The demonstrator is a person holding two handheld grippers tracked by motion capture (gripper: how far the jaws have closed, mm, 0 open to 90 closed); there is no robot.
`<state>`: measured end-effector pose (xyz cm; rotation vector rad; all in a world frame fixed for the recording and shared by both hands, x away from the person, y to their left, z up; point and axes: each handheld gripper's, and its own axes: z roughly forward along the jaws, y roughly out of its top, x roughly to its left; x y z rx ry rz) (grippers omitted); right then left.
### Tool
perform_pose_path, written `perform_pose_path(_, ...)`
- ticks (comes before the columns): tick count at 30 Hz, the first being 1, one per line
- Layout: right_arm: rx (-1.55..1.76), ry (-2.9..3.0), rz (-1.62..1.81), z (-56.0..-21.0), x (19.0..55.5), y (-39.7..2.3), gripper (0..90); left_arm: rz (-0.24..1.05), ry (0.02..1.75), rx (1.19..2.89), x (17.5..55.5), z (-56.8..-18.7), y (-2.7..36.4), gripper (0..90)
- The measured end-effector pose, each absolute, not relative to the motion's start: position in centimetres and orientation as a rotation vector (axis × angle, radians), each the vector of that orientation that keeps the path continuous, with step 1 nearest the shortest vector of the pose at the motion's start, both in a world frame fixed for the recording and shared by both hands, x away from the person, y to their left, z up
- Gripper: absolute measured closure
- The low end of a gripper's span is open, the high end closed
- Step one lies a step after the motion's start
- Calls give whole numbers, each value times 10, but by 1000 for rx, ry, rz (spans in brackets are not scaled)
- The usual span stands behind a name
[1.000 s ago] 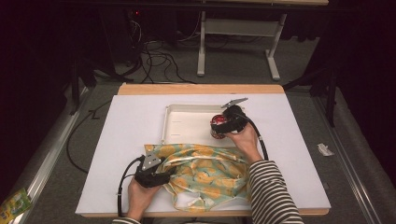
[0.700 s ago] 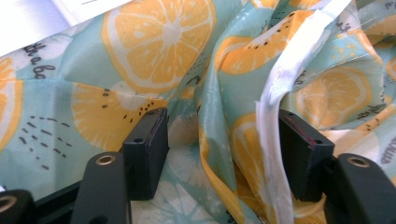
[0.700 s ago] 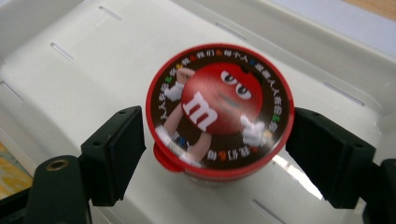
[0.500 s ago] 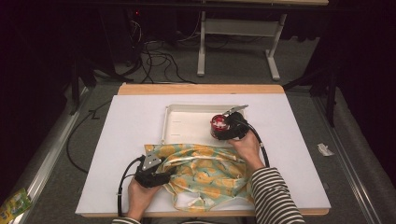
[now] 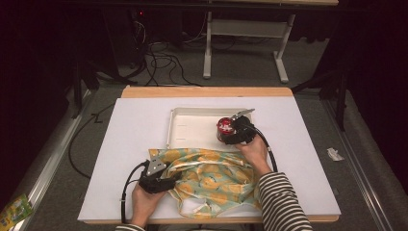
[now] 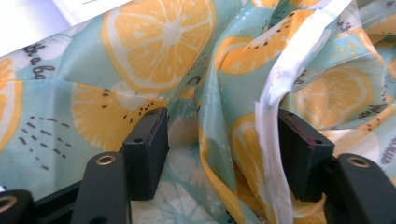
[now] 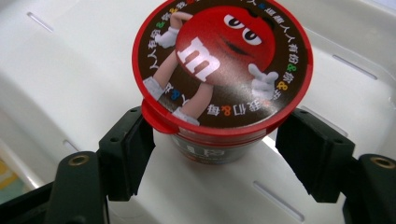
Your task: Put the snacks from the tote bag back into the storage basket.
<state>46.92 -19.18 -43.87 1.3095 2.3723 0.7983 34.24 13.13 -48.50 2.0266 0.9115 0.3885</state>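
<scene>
We see a small candy cup (image 7: 219,79) with a red-rimmed lid bearing a red cartoon character, standing in the white tray (image 5: 192,126) on the bench (image 5: 125,139). Our right hand-held gripper (image 7: 212,154) has just been closing, its jaws flanking the cup below the lid, pads not yet pressing. Our left hand-held gripper (image 6: 219,154) stands wide around a fold of the lemon-print bag (image 6: 140,60).

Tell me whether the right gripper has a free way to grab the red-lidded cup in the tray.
Probably yes: the right gripper has its jaws either side of the cup, closing in, with nothing between them in the white tray.

right gripper (image 7: 212,154) | jaws closing, either side of red-lidded cup (image 7: 222,65) | standing in white tray (image 7: 60,84)
</scene>
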Motion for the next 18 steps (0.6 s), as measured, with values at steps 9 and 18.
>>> perform_pose_path(9, 1338, 2367, 801, -445, 475, -195, 395, 389, 912, 2026, 342, -485, 131, 396)
perform_pose_path(18, 1363, 2361, 805, -450, 479, -195, 430, 385, 913, 2020, 343, -485, 132, 396)
